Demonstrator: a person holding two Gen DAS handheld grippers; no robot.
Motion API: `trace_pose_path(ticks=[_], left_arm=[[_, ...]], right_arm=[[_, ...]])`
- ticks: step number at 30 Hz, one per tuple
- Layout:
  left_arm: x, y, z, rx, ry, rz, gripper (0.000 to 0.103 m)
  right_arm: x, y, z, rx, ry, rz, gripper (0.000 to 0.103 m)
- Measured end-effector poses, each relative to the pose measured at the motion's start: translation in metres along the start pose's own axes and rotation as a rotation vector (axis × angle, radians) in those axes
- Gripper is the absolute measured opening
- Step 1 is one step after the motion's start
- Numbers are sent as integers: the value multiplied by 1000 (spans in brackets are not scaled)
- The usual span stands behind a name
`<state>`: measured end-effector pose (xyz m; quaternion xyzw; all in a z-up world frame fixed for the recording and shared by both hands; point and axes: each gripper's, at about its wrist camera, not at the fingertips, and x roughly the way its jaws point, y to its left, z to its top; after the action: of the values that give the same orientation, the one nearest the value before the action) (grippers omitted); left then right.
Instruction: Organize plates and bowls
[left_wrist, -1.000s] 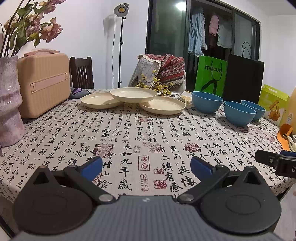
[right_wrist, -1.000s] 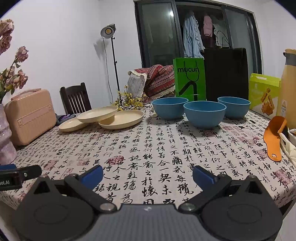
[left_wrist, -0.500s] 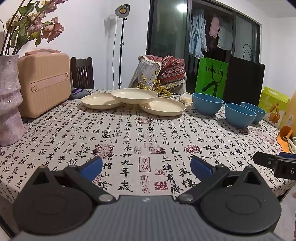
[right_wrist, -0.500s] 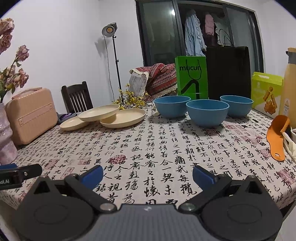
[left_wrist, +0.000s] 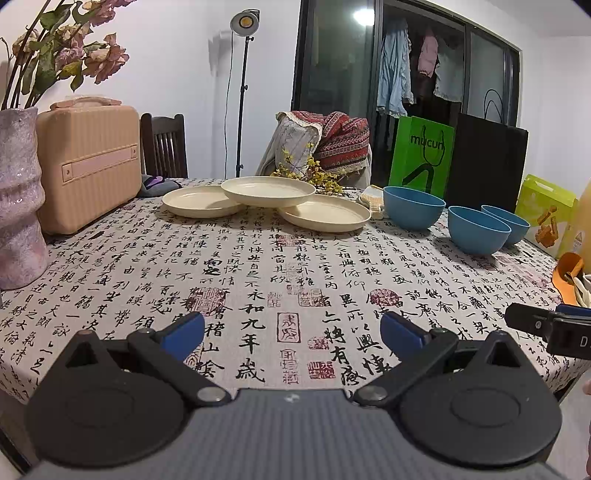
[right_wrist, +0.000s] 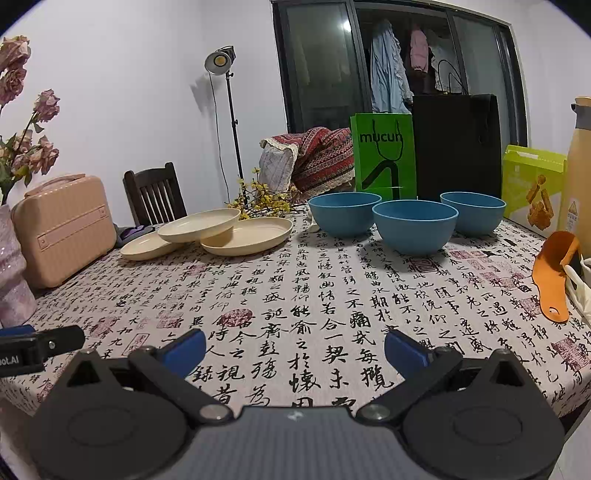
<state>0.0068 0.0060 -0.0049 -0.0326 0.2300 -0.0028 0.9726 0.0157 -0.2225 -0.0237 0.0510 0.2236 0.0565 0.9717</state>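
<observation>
Three cream plates lie at the far side of the table: a left plate (left_wrist: 201, 201), a right plate (left_wrist: 325, 213), and a middle plate (left_wrist: 268, 190) resting tilted across both. Three blue bowls stand to their right: one (right_wrist: 344, 213) at the back left, one (right_wrist: 414, 226) nearest, one (right_wrist: 472, 211) at the back right. My left gripper (left_wrist: 291, 332) hovers open over the near table edge, holding nothing. My right gripper (right_wrist: 294, 349) is also open and empty, low at the front edge, far from the bowls.
A calligraphy-print cloth (left_wrist: 258, 266) covers the table. A pink case (left_wrist: 86, 166) and a vase (left_wrist: 18, 195) stand at left. Green (right_wrist: 384, 157) and black (right_wrist: 456, 146) bags stand behind the bowls. An orange scoop (right_wrist: 552, 280), a yellow-green box (right_wrist: 532, 186) and a yellow bottle (right_wrist: 580, 162) sit at right.
Both grippers have drifted slightly forward and upward over the table edge; the plates and bowls look a little nearer. Both stay open and nothing on the table has moved.
</observation>
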Motion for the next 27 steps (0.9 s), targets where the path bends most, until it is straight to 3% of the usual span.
trace_pose_path(ticks=[27], left_arm=[[5, 0, 5, 22, -32, 2, 103]], right_arm=[[9, 1, 5, -8, -4, 22, 103]])
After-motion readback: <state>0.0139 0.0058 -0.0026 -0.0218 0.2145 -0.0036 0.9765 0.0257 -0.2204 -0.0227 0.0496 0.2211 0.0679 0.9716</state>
